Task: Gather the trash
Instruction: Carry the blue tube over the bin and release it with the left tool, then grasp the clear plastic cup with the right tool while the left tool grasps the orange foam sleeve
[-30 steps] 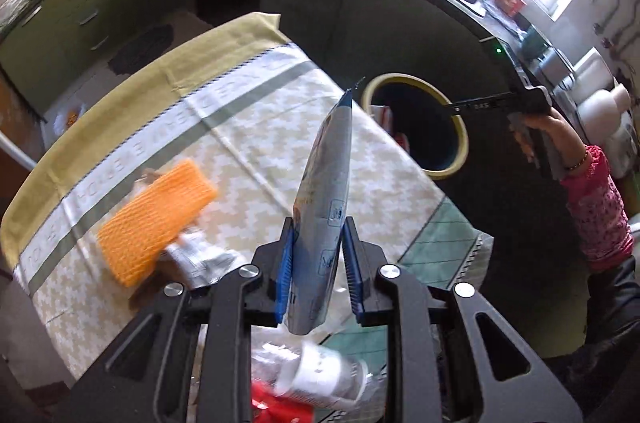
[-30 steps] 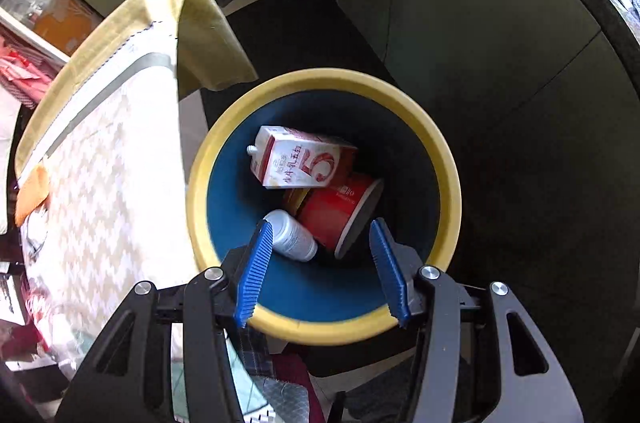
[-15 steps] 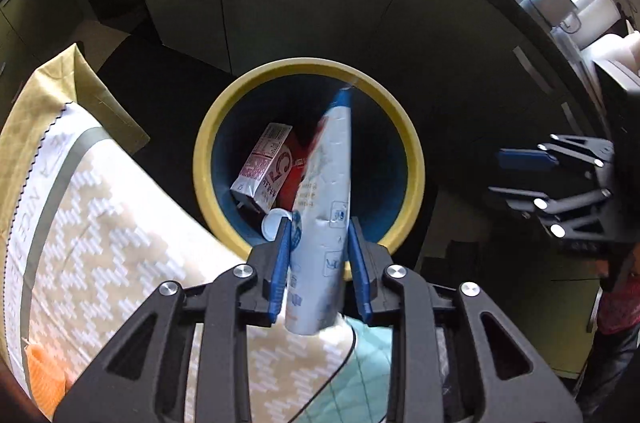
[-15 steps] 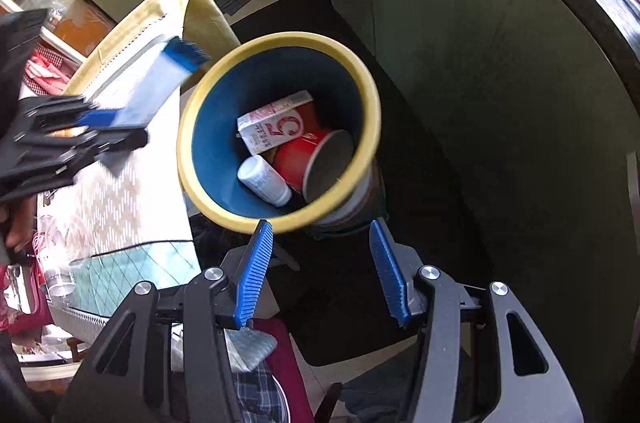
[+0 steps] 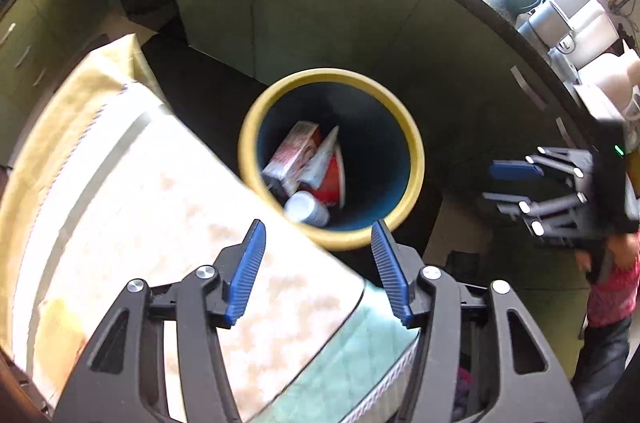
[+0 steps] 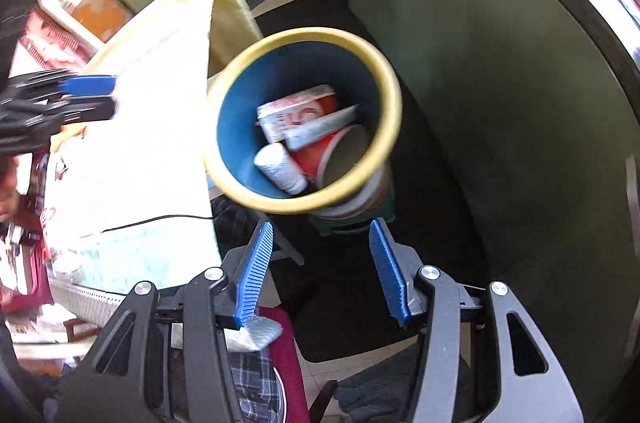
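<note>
The left gripper (image 5: 318, 271) hung spread and empty above the bench (image 5: 152, 207) edge, aimed down at the bin (image 5: 332, 241). The right gripper (image 6: 320, 267) gaped too. The wrapper (image 5: 322, 159) lay inside the bin.

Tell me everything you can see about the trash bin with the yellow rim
The trash bin is round, with a thick yellow rim and dark blue inner wall. It stands open on the dark floor beside the table's corner. Inside lie a red-and-white carton, a pale flat packet, a red cup and a small white bottle.
</note>
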The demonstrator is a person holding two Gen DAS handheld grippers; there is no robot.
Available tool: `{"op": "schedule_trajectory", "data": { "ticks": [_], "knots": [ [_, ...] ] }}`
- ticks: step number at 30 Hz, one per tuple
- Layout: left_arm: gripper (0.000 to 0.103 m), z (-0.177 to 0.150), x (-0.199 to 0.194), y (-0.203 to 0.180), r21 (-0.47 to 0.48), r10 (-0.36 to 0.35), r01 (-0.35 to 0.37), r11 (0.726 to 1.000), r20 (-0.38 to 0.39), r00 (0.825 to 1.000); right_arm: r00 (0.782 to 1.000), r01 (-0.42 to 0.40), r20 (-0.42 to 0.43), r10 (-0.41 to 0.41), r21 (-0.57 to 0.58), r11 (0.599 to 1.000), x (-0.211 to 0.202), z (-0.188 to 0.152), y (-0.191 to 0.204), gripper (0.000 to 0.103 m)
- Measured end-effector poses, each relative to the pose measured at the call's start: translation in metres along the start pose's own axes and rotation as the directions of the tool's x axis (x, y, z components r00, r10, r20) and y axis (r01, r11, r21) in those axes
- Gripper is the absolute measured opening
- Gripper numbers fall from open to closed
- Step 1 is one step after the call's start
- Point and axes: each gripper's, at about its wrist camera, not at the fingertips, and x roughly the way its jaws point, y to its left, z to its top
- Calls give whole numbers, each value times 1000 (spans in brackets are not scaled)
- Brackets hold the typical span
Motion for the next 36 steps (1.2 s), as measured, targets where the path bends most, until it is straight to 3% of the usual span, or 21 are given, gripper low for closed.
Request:
{"op": "schedule_trajectory", "data": {
  "ticks": [5, 9, 11, 14, 17, 21, 25, 28, 30, 31, 34, 36],
  "knots": [
    [56, -74, -76, 53, -119, 81, -75, 990, 44, 996, 1000, -26, -7, 25, -116, 993, 1, 9, 59, 51],
    [60, -140, -115, 95, -227, 141, -122, 966, 66, 988, 993, -113, -56, 103, -234, 966, 8, 13, 132, 51],
    [60, -169, -126, 117, -279, 163, -140, 950, 58, 985, 977, -205, -110, 182, -268, 941, 15, 11, 168, 49],
    [61, -203, -133, 138, -320, 167, -143, 936, 50, 985, 933, -341, -219, 286, -282, 897, 28, 5, 216, 44],
    [61, -227, -136, 145, -333, 176, -151, 931, 45, 983, 906, -390, -288, 311, -276, 878, 43, 1, 253, 44],
    [62, -243, -134, 152, -332, 184, -159, 930, 47, 982, 886, -409, -337, 319, -243, 879, 59, 1, 273, 44],
    [63, -244, -130, 162, -334, 188, -162, 928, 46, 981, 882, -411, -347, 318, -237, 880, 67, 1, 285, 43],
    [63, -238, -128, 172, -338, 198, -172, 925, 44, 979, 870, -425, -369, 326, -227, 876, 79, 4, 292, 36],
    [64, -229, -125, 179, -334, 205, -179, 926, 46, 978, 857, -445, -385, 343, -218, 869, 87, 4, 295, 22],
    [68, -224, -123, 184, -331, 211, -184, 925, 46, 976, 850, -460, -389, 356, -215, 862, 90, 4, 296, 21],
    [73, -208, -116, 201, -331, 229, -199, 922, 56, 972, 860, -464, -354, 366, -247, 851, 83, 3, 299, 6],
    [74, -195, -106, 215, -326, 232, -202, 923, 55, 971, 866, -464, -338, 369, -269, 844, 72, 3, 298, 6]
  ]
}}
